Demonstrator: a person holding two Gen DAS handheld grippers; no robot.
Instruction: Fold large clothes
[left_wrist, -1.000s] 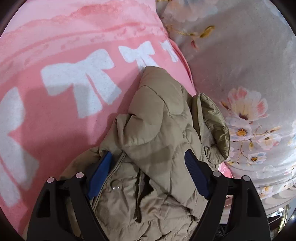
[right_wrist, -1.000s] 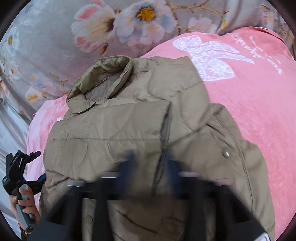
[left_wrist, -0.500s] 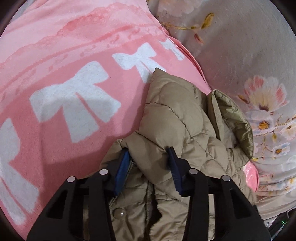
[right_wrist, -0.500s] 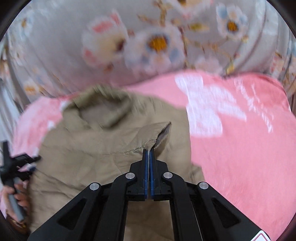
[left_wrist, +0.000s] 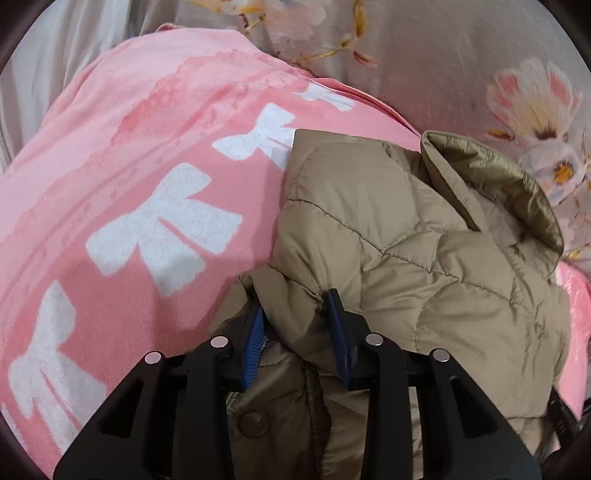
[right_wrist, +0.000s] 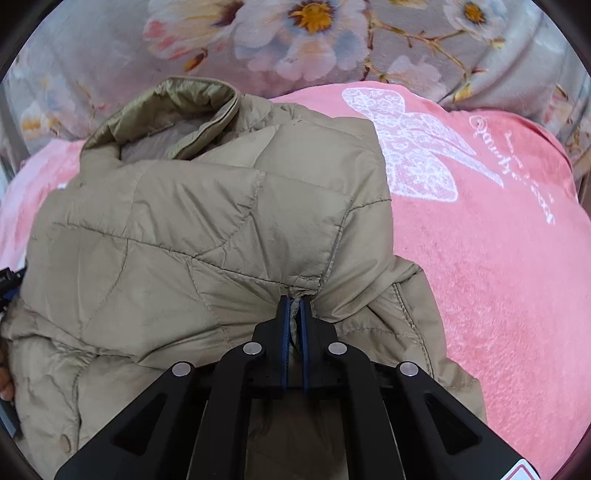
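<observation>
Lying bunched on a pink blanket (left_wrist: 122, 177) with white bows, collar toward the floral bedding (right_wrist: 295, 44): a beige quilted jacket (right_wrist: 207, 221). Pinching a thick fold of jacket, jaws partly apart: left gripper (left_wrist: 297, 325). Clamping a thin edge, jaws nearly together: right gripper (right_wrist: 294, 314).

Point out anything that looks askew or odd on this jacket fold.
Nothing damaged or spilled. The tan quilted jacket lies bunched on the pink blanket, its collar standing up. The right gripper is pinching a fabric edge; the left gripper straddles a thick fold.
</observation>
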